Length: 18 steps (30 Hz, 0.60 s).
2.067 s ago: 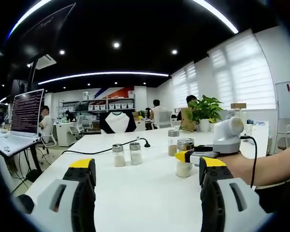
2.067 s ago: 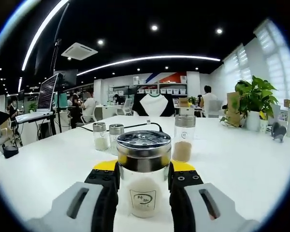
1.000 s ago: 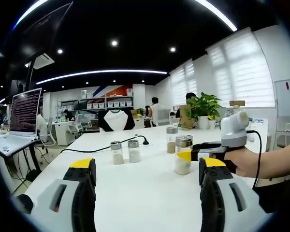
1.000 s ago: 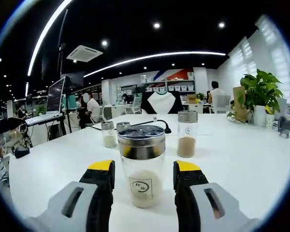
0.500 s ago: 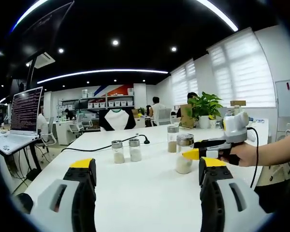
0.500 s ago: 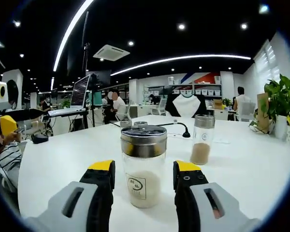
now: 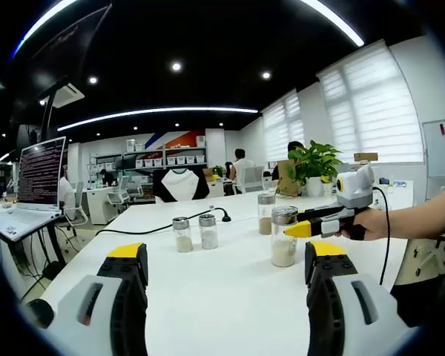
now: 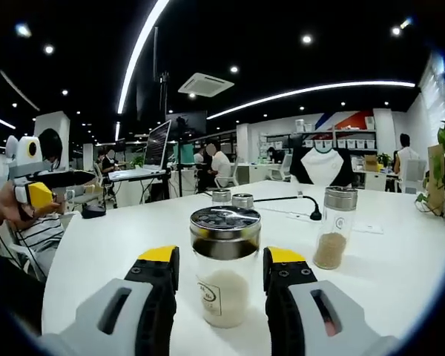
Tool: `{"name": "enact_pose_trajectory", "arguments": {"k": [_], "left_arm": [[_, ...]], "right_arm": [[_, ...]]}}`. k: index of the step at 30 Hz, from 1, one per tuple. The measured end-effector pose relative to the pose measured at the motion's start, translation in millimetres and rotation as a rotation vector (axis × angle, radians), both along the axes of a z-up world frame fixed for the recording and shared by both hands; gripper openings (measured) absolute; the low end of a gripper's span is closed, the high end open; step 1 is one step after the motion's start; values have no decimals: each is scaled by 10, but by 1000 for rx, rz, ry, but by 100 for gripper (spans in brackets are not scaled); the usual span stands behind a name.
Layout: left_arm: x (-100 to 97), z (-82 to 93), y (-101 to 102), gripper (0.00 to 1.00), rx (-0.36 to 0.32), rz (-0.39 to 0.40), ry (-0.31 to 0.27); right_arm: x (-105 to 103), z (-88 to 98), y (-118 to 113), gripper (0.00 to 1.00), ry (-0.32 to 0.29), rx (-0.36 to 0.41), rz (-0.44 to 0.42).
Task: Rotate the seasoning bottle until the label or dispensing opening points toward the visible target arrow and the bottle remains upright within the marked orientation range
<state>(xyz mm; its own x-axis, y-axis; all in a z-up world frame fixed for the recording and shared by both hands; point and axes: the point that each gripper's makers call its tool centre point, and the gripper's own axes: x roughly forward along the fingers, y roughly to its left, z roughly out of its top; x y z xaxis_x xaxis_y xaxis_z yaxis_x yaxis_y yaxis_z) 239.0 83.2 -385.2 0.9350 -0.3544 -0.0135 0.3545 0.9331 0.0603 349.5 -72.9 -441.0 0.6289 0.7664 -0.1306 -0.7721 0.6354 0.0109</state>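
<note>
Right gripper view: bottle (image 8: 224, 265) upright between parted jaws.

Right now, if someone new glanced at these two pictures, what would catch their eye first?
Probably the seasoning bottle with the shiny metal lid, standing upright on the white table between the open jaws of the right gripper, its small label turned partly left. Behind it stand a taller jar of brown powder and two small shakers.

Bottle (image 8: 224, 265): silver lid, white contents; tool (image 8: 219, 276) tips yellow; table (image 8: 119, 245) white.
</note>
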Motion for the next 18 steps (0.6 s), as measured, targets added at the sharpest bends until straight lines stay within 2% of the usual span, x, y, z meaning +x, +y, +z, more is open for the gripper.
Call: {"name": "enact_pose_trajectory", "arguments": {"k": [6, 18], "left_arm": [[-1, 14, -8, 93, 7, -3, -4], [15, 9, -10, 92, 6, -2, -1]], "right_arm": [[30, -4, -6, 35, -1, -7, 11], [39, -5, -7, 35, -2, 3, 5]]}}
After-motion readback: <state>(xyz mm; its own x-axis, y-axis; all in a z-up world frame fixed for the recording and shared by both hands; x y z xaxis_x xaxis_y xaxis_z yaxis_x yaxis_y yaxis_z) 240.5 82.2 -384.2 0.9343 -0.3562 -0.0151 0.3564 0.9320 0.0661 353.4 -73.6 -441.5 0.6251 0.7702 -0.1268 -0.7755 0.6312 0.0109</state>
